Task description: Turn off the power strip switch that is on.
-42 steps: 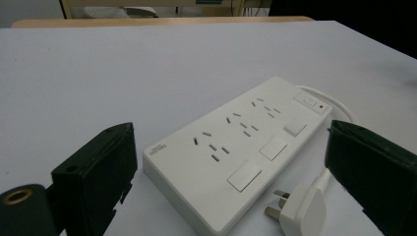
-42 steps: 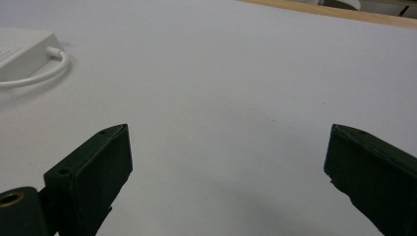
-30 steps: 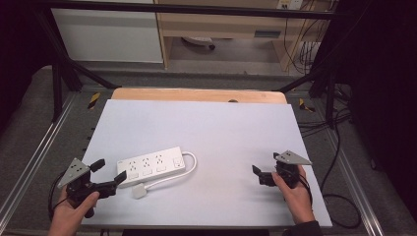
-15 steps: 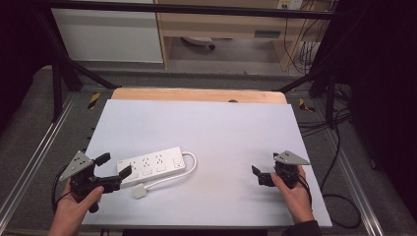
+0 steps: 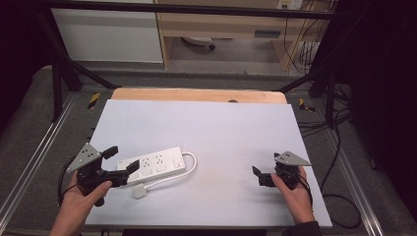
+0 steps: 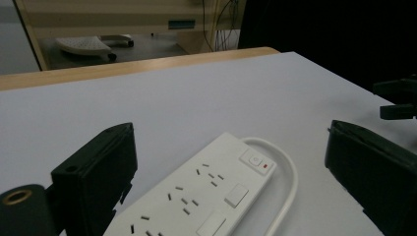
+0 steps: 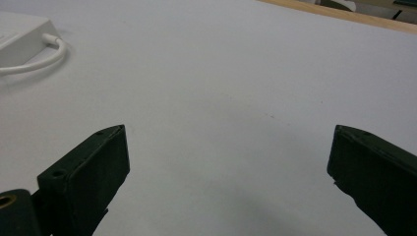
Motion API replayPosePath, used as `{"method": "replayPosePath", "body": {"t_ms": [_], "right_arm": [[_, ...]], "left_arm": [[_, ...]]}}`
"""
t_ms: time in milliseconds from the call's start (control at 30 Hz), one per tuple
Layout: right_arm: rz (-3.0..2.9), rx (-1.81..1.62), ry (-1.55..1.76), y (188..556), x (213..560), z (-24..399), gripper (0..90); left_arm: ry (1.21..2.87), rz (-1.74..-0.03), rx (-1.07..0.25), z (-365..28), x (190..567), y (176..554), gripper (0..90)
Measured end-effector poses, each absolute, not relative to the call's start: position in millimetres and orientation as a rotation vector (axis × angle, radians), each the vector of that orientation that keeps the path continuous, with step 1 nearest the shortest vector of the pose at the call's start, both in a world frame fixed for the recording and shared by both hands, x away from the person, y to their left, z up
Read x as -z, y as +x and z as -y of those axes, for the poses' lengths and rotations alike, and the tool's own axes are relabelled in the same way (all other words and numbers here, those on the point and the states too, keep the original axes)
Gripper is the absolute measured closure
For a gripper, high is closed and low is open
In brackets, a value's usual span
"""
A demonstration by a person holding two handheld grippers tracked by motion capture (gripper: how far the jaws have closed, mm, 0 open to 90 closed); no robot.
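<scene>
Two spread jaws of the left gripper (image 5: 122,158) straddle the power strip (image 5: 156,164), lower left; square up before pinching. Right gripper (image 5: 257,173) gapes idle.

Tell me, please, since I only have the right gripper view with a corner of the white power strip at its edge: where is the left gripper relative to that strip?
Observer: The left gripper is at the power strip's near end, jaws open on either side of it.
Operator: Thank you. Is it gripping the strip yet?
Observer: No, the left gripper view shows a gap at each jaw.
Operator: Where does the cable go?
Observer: The cable loops from the switch end back along the strip to a white plug lying on the table.
</scene>
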State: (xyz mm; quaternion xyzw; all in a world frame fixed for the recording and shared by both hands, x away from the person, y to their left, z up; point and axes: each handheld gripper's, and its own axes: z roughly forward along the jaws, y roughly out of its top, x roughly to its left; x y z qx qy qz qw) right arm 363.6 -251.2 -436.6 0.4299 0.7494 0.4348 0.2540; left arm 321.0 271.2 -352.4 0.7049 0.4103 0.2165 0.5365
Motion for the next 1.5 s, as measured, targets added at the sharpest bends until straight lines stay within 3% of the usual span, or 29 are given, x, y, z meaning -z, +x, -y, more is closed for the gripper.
{"method": "replayPosePath", "body": {"t_ms": [733,1500], "right_arm": [[-2.066,-1.150,1.161,363,437,250,3.0],[-2.066,-1.147,1.172,363,438,250,3.0]], "left_arm": [[1.725,-0.923,-0.469,-231,329,344,7.6],[1.822,-0.907,-0.462,-205,345,363,11.6]]}}
